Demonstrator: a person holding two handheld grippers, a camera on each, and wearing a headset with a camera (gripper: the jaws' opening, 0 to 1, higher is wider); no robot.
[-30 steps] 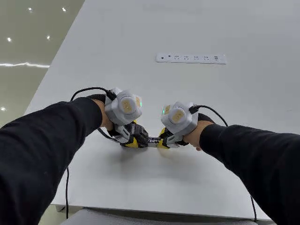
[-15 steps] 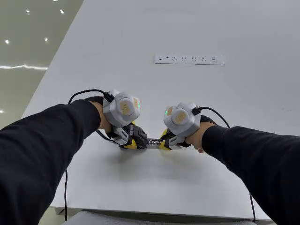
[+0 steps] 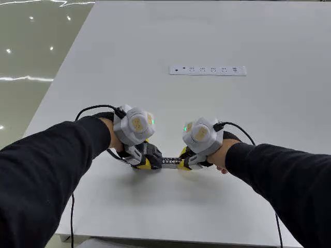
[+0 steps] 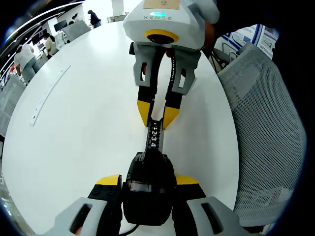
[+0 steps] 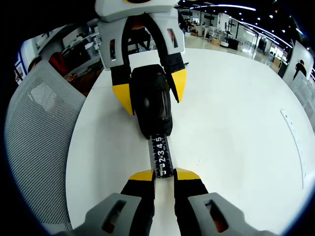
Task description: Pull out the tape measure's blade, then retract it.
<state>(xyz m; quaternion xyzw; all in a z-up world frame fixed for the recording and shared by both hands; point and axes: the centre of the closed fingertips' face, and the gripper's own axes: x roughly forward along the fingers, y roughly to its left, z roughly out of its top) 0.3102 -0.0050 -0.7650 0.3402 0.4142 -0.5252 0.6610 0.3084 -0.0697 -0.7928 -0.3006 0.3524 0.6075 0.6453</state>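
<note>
The white table [image 3: 155, 41] carries a power strip [image 3: 207, 70] on its far half, and a grey mesh chair [image 5: 39, 123] stands at the near edge. Close to that edge, the left gripper [image 4: 147, 180] clamps the black tape measure [image 5: 154, 105] by its sides. The right gripper [image 5: 164, 175] pinches the tip of the short drawn-out blade [image 5: 160, 156], whose numerals read 2 3 4 5.

The left arm [image 3: 57, 150] and right arm [image 3: 279, 165], black-sleeved, reach forward and angle inward. The left tongs [image 4: 147, 181] clamp the tape measure [image 4: 147, 191]. The right tongs [image 5: 164, 175] face them nearby, pinching the blade [image 5: 161, 156].
</note>
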